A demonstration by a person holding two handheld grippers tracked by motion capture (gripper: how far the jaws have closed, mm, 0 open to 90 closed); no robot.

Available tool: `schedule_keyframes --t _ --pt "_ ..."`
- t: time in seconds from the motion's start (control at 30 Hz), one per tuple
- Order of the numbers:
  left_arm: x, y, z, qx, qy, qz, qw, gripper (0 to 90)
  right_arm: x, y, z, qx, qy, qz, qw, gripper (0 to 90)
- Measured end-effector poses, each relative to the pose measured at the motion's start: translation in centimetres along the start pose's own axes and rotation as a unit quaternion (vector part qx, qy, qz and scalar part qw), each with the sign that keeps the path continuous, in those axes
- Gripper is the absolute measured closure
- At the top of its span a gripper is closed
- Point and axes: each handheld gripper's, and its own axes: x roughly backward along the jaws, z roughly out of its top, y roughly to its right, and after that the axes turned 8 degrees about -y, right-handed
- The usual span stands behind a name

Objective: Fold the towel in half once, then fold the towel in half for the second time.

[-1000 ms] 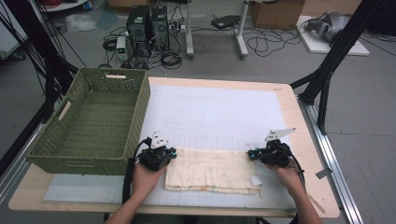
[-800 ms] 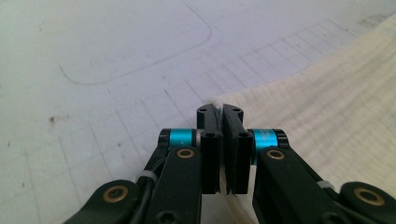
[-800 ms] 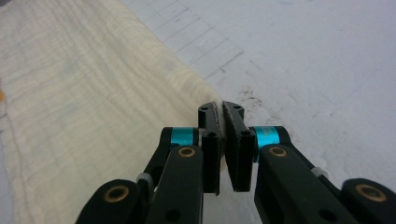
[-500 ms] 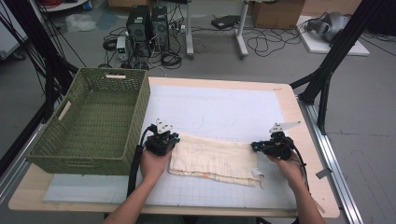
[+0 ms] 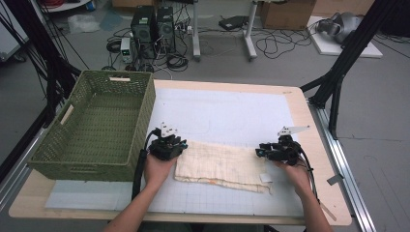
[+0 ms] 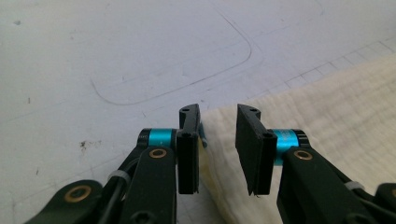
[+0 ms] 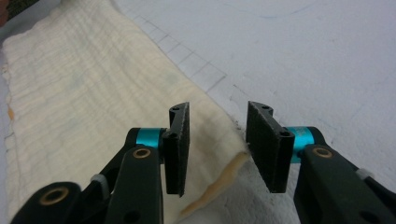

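Cream folded cloth lying flat on the white gridded mat, toward the near side of the wooden table. Left gripper at the cloth's left far corner, jaws just opened and parted, with the cloth's corner edge lying between them but unpressed, as seen in the left gripper view. Right gripper at the cloth's right far corner, jaws likewise just opened, released, with the folded edge running between them and touching neither pad. Far edge of the cloth roughly straight from gripper to gripper; near edge wavier, with a small white tag at the right near corner. Beyond the cloth, a wide stretch of bare mat reaching to the table's far edge. Green woven basket standing just left of the left gripper, its right wall close by. Narrow strip of mat between the cloth and the table's near edge.
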Motion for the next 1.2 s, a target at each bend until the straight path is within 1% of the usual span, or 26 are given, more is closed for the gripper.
schedule_keyframes --t 0.03,0.1,0.13,0.2,0.27,0.37,0.47,0.53,0.6,0.67,0.73,0.83,0.9,0.93,0.97,1.03,1.2 --pt "-0.1 -0.1 0.2 -0.001 -0.001 -0.006 1.0 69.8 -0.1 0.0 0.0 0.003 0.001 -0.003 1.0 57.8" --pt "-0.1 -0.1 0.5 -0.004 -0.002 -0.012 0.9999 69.9 -0.2 0.1 0.0 0.0 0.001 0.001 1.0 56.6" --pt "-0.2 -0.2 0.7 -0.004 -0.003 -0.016 0.9999 69.8 -0.2 0.1 0.0 0.004 0.001 -0.001 1.0 56.2" --pt "-0.2 -0.2 0.9 -0.007 0.001 -0.015 0.9999 69.7 -0.1 0.0 0.1 0.007 -0.001 -0.004 1.0 55.6" --pt "-0.3 -0.2 0.9 -0.011 0.0 -0.018 0.9998 69.2 -0.1 -0.1 0.1 0.008 0.003 -0.006 0.9999 55.4" --pt "-0.5 -0.4 0.8 -0.015 -0.008 -0.02 0.9997 68.4 -0.1 -0.1 0.1 0.008 0.003 -0.005 0.9999 54.7" --pt "-0.5 -0.6 0.8 -0.017 -0.014 -0.018 0.9996 67.2 -0.2 -0.1 0.1 0.006 0.001 0.0 1.0 53.7" --pt "-0.5 -0.5 0.8 -0.014 -0.012 -0.019 0.9996 66.6 -0.3 -0.2 0.1 0.008 0.0 0.001 1.0 53.5" --pt "-0.6 -0.6 0.8 -0.015 -0.012 -0.017 0.9997 66.2 -0.3 -0.3 0.2 0.01 -0.002 -0.001 0.9999 53.5" --pt "-0.7 -0.8 0.7 -0.012 -0.017 -0.017 0.9996 65.4 -0.2 -0.3 0.2 0.012 0.001 -0.001 0.9999 53.7" --pt "-0.8 -0.9 0.7 -0.008 -0.024 -0.016 0.9995 64.3 -0.2 -0.3 0.2 0.012 -0.001 -0.001 0.9999 54.0" --pt "-1.2 -1.0 0.6 -0.011 -0.037 -0.012 0.9992 63.2 -0.3 -0.2 0.2 0.012 -0.006 -0.004 0.9999 54.2" --pt "-1.4 -1.0 0.5 -0.015 -0.052 -0.011 0.9985 63.2 -0.5 -0.1 0.1 0.012 -0.012 -0.01 0.9998 54.5" --pt "-1.5 -1.0 0.5 -0.02 -0.06 -0.008 0.998 63.2 -0.5 0.0 0.1 0.009 -0.016 -0.008 0.9998 54.7" --pt "-1.6 -1.0 0.4 -0.018 -0.063 -0.007 0.9978 63.2 -0.5 0.0 0.1 0.008 -0.018 -0.008 0.9998 54.8" --pt "-1.6 -1.1 0.4 -0.015 -0.062 -0.007 0.9979 63.3 -0.5 -0.1 0.1 0.009 -0.02 -0.009 0.9997 55.5" --pt "-1.6 -1.0 0.4 -0.019 -0.063 -0.003 0.9978 63.3 -0.6 -0.3 0.0 0.015 -0.024 -0.013 0.9995 56.8"
